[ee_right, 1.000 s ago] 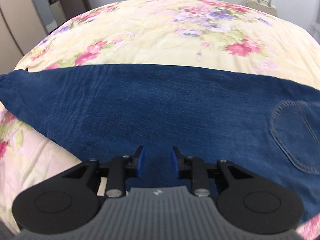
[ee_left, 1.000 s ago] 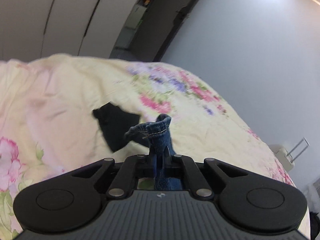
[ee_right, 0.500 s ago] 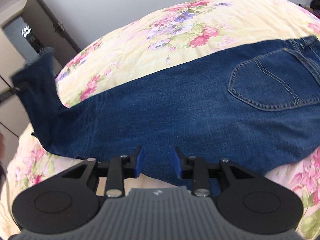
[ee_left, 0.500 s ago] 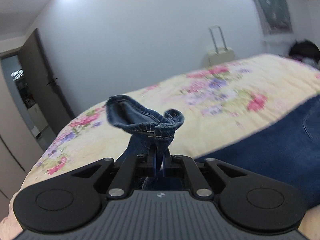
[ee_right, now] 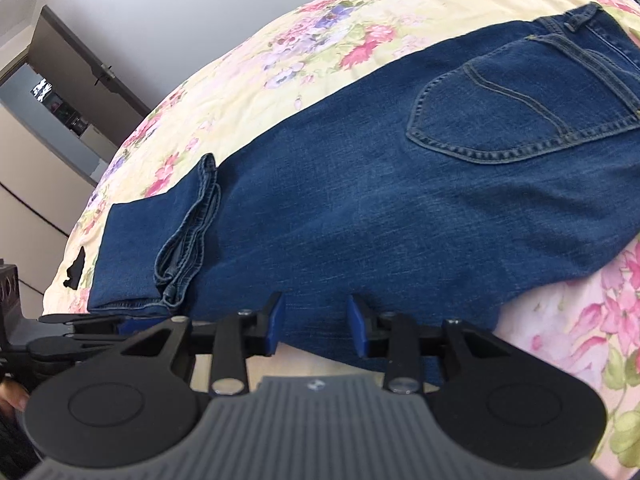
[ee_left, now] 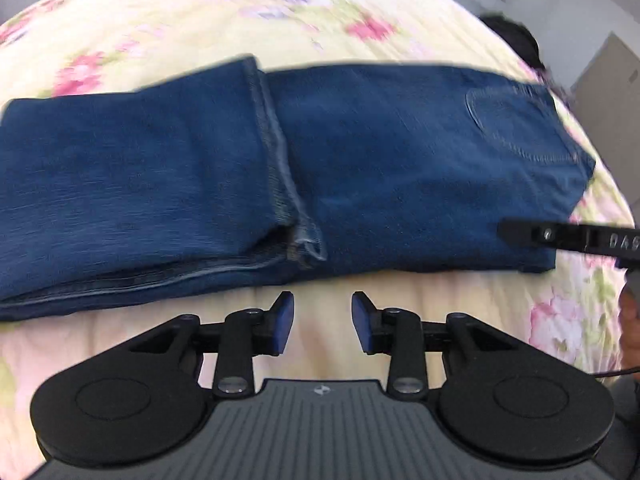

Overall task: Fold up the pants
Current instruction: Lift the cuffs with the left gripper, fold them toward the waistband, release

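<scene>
Floral bedspread (ee_right: 248, 92), dark door (ee_right: 80, 64) w/ handle, white wall (ee_right: 180, 4).

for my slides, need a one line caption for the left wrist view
Open left hand-held gripper hovers at the near edge of jeans on a floral bedspread, leg hems folded over the thighs.

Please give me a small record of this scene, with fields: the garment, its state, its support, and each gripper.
garment: blue jeans
state: leg ends folded back over the thighs, hems short of the back pocket
support: floral bedspread
left gripper: open, holding nothing, just in front of the jeans' near edge
right gripper: open, holding nothing, fingers at the jeans' near edge
</scene>
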Demonstrator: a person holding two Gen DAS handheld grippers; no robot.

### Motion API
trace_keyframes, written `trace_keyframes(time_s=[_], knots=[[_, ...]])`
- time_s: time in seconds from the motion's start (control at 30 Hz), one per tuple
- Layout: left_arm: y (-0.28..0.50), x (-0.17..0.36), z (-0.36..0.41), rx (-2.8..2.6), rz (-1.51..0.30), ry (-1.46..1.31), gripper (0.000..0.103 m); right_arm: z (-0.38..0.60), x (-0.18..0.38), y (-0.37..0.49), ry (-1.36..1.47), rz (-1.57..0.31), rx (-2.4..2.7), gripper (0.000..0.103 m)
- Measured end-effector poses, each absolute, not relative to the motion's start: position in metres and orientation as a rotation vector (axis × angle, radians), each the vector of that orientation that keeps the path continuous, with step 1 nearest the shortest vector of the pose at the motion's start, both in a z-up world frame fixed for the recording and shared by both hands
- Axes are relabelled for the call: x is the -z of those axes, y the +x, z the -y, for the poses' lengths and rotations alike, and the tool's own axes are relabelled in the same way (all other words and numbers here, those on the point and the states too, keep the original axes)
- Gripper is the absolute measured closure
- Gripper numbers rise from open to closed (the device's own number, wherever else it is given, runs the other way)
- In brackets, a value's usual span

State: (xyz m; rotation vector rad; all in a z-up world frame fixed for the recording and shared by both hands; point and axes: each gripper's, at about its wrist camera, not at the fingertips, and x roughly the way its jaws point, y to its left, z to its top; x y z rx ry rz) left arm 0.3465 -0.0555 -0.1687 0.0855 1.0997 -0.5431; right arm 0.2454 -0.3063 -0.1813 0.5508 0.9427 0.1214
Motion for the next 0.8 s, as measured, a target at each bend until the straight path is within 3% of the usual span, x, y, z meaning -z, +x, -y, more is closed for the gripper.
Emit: trace_keyframes(time_s=[0.13, 0.33, 0.6, 0.8], knots=[[0.339, 0.142, 0.023, 0.452, -0.970, 0.055, 0.062, 0.291, 0.178, 0.253, 0.539, -0.937, -0.183, 0.070], [0.339, 0.124, -0.018, 0.350, -0.850, 0.302, 0.062, 0.252, 0.168, 0.273, 0.578, -0.924, -0.305, 0.069], [0.341, 0.154, -0.089, 0.189, -0.820, 0.575, 0.058, 0.198, 0.169, 0.316, 0.683, -0.951, -0.372, 0.071], [0.346, 0.173, -0.108, 0.215, -0.806, 0.559, 0.058, 0.185, 0.178, 0.327, 0.773, -0.989, -0.326, 0.075]])
